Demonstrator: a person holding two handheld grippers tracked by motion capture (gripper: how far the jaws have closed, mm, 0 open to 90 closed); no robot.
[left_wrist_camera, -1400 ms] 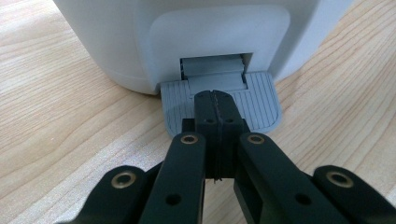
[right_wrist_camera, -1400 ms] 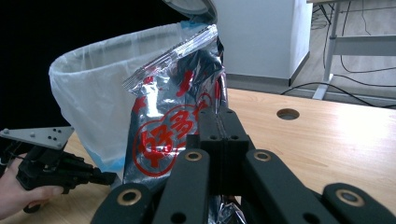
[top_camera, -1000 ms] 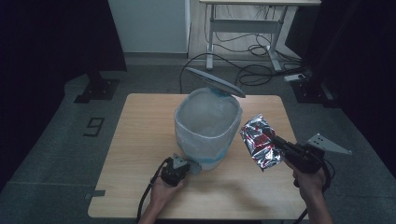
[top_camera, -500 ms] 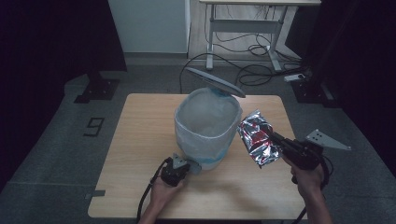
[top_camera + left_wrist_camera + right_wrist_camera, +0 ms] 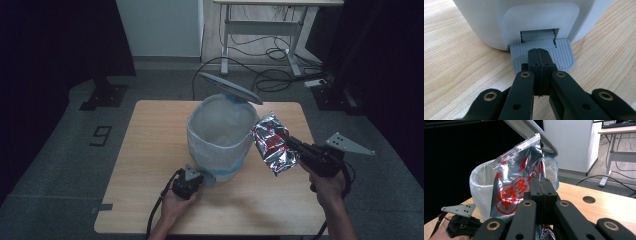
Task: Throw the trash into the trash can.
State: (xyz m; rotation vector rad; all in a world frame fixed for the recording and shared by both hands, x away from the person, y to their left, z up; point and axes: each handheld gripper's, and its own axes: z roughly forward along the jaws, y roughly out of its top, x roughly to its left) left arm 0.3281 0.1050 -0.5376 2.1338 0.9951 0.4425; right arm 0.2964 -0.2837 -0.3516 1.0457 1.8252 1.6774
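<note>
A white pedal bin (image 5: 220,135) lined with a translucent bag stands mid-table, its grey lid (image 5: 230,87) raised. My left gripper (image 5: 201,177) lies low at the bin's front. In the left gripper view it (image 5: 539,53) is shut, tips pressing on the ribbed grey pedal (image 5: 564,53). My right gripper (image 5: 291,145) is shut on a crinkled silver snack bag (image 5: 272,142) with red print, held in the air beside the bin's right rim. In the right gripper view the snack bag (image 5: 516,177) rises above the closed jaws (image 5: 541,182), with the lined bin (image 5: 481,190) behind it.
The wooden table (image 5: 150,150) has bare room left of the bin and along the front edge. A round hole (image 5: 589,199) is in its top. A white desk frame (image 5: 260,35) with floor cables stands behind. Dark curtains flank both sides.
My right gripper has lifted the snack bag a little and brought it closer to the bin's rim. The left gripper has stayed on the pedal and the lid has stayed up.
</note>
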